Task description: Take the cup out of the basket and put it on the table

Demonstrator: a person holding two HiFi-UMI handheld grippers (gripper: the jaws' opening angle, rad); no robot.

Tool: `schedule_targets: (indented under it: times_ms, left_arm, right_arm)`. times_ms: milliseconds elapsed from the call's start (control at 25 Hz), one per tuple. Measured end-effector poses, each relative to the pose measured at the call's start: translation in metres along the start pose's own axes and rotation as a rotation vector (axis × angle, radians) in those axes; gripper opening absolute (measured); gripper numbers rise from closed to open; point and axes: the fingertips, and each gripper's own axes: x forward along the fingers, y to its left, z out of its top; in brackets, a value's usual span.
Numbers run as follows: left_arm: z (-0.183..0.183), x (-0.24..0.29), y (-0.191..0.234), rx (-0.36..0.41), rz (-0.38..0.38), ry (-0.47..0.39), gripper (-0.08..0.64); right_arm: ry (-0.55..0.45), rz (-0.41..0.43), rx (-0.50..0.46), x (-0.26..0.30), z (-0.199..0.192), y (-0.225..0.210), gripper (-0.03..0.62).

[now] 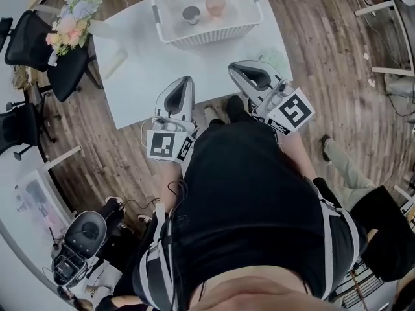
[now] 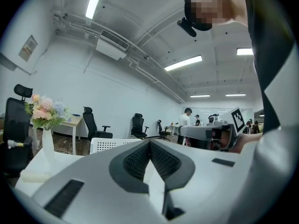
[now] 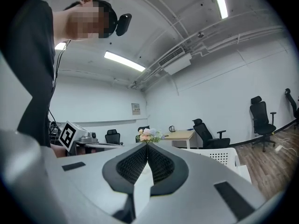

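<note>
Where the wooden floor lies under it, a white table fills the far middle of the head view, with black office chairs off its left end. A white slatted basket stands on the far part of the table. Near the table's near edge the person holds both grippers side by side, well short of the basket. The left gripper is over the near edge, and its own view shows its jaws pressed together with nothing between them. The right gripper reaches a little farther over the table on the right, and its jaws are likewise closed and empty. A bunch of pale flowers stands at the table's far left corner, well apart from the basket. Inside the basket, on its floor, sit two cups just beside each other: a grey cup on the left and a pink cup on the right and slightly farther. Neither gripper touches them.
</note>
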Motion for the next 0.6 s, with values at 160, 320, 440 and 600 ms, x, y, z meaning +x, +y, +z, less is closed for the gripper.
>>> schedule_targets:
  times_ms: [160,320,440,600]
  left_arm:
    - [0.004,0.032,-0.01,0.003,0.018,0.003,0.021]
    - [0.001,0.059,-0.016,0.009,0.044,0.014,0.021]
    - [0.003,0.073,-0.016,0.003,0.066,0.01,0.021]
    - [0.005,0.081,-0.012,-0.001,0.075,0.014,0.021]
  right_arm:
    - [-0.007,0.024,0.013,-0.006,0.002,-0.033,0.02]
    - [-0.006,0.061,0.026,-0.011,-0.001,-0.059,0.02]
    - [0.015,0.09,0.017,-0.008,-0.003,-0.075,0.02]
    - [0.022,0.099,0.02,0.0,-0.001,-0.086,0.02]
